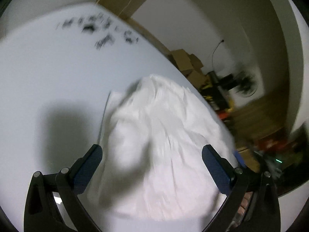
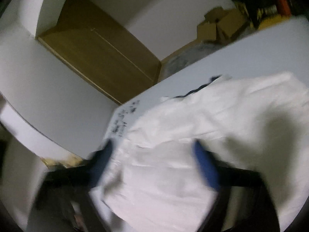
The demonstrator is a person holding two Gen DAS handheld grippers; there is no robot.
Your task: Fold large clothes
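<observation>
Your left gripper (image 1: 151, 154) hangs with jaws wide apart over the white garment (image 1: 166, 135), heaped at the white table's (image 1: 48, 67) edge. Your right gripper (image 2: 152, 150), blurred, also spread. Cardboard boxes (image 1: 185, 61) beyond; contents unseen.
</observation>
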